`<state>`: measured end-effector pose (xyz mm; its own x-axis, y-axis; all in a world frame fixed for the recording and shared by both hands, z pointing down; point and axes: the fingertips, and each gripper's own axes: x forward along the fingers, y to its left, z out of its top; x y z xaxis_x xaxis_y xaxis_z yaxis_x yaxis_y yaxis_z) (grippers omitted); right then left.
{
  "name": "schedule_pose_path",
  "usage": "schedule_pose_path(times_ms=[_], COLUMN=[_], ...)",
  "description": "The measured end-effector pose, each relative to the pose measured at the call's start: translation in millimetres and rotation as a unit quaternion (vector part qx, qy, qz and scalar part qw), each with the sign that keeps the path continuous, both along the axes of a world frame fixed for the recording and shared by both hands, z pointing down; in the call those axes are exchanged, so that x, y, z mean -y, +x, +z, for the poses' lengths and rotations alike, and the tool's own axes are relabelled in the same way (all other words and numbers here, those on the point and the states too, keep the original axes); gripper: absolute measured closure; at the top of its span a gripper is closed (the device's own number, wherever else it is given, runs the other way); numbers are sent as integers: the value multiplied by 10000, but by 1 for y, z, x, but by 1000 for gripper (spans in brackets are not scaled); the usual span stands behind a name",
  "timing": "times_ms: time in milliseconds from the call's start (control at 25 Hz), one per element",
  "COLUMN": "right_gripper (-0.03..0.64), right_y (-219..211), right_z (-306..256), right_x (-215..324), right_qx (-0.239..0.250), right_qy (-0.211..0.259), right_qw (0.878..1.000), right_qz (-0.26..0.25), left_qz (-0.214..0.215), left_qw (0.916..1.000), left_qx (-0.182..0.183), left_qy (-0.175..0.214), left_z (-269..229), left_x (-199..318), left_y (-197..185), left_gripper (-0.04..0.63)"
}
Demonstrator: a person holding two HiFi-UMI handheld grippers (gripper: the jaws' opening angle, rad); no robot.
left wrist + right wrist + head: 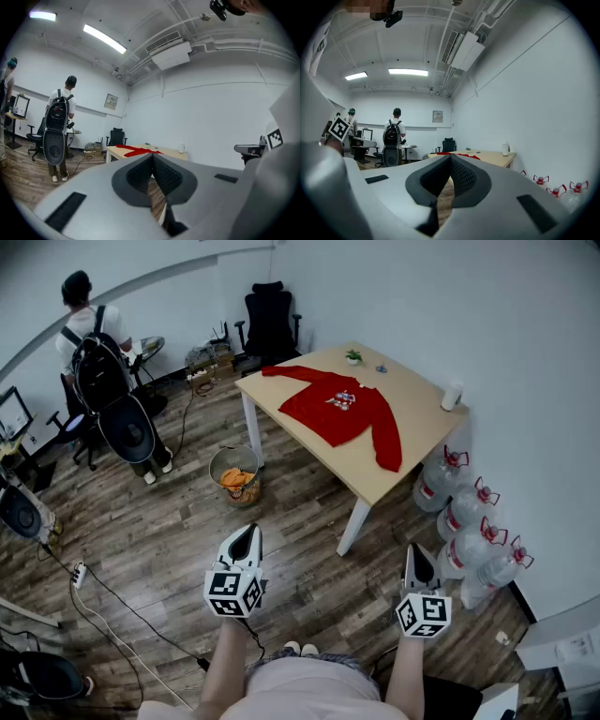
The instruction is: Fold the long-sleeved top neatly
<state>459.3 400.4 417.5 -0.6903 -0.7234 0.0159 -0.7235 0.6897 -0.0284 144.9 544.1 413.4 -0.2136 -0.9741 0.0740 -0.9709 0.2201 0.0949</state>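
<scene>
A red long-sleeved top with a print on its chest lies spread flat on a light wooden table, sleeves out to both sides. It shows as a thin red strip in the left gripper view and as a red sliver in the right gripper view. My left gripper and right gripper are held level over the wood floor, well short of the table. Both are shut with nothing between their jaws.
A small plant and a white cup stand on the table. A wire bin sits by the table leg, several water jugs line the right wall. A person with a backpack stands far left near an office chair. Cables cross the floor.
</scene>
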Motion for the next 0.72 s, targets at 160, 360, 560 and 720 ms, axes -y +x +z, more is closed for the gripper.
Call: schedule_pose_path(times_ms=[160, 360, 560, 720], right_gripper=[609, 609, 609, 609], right_y=[0, -1, 0, -1], right_z=[-1, 0, 1, -1], right_x=[-3, -5, -4, -7], right_qx=[11, -2, 9, 27], right_qy=[1, -3, -3, 9], right_qw=[10000, 10000, 10000, 10000], right_qz=[-10, -5, -1, -11], left_qz=[14, 20, 21, 27], left_qw=[10000, 10000, 10000, 10000], left_qx=[-6, -16, -15, -8], left_qy=[3, 2, 6, 16], left_z=[1, 0, 1, 0], left_x=[-2, -3, -2, -4], left_y=[0, 0, 1, 1], left_gripper=[592, 592, 592, 592])
